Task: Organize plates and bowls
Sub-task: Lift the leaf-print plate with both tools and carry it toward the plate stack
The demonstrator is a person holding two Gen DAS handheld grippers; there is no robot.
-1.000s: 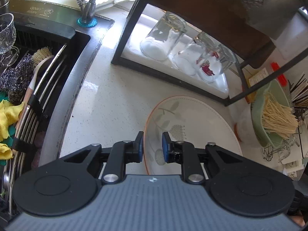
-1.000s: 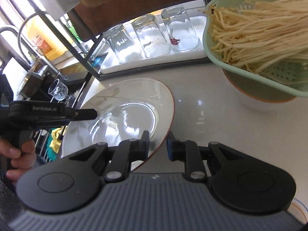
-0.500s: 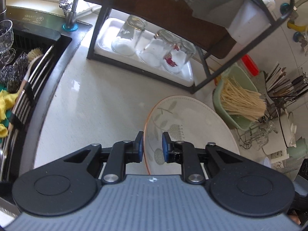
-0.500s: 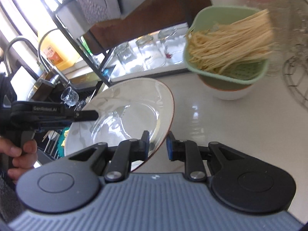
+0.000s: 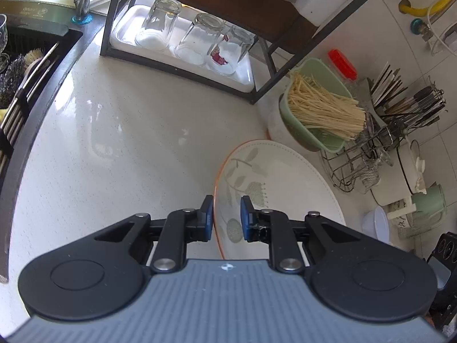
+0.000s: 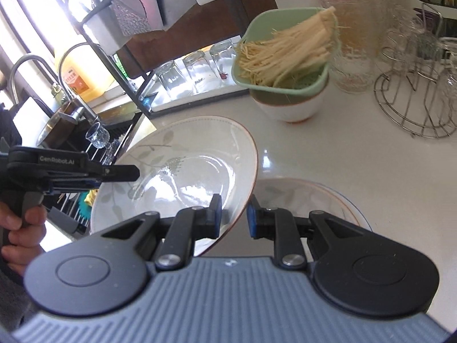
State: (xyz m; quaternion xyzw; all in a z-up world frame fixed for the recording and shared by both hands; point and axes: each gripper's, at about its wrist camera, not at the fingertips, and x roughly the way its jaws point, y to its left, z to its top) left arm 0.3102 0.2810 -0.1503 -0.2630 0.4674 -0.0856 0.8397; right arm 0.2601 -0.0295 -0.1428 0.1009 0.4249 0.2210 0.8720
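A white plate with a leaf print and an orange rim [image 5: 274,180] [image 6: 182,168] is held in the air over the counter by both grippers. My left gripper [image 5: 226,217] is shut on its left rim; the left gripper also shows in the right wrist view [image 6: 114,173]. My right gripper [image 6: 233,214] is shut on the plate's near right rim. A second plate [image 6: 311,197] lies flat on the counter below, under the right gripper. A white bowl [image 6: 291,107] holds a green basket of noodles [image 6: 288,54].
A black rack with a white tray of upturned glasses [image 5: 197,40] stands at the back. The sink [image 5: 25,65] is at the left. A wire glass stand [image 6: 417,100], a red-lidded jar [image 6: 345,31] and a utensil holder [image 5: 408,100] stand at the right.
Both grippers have carried the plate to the right, away from the sink toward the noodle bowl. The second plate on the counter has come into the right wrist view.
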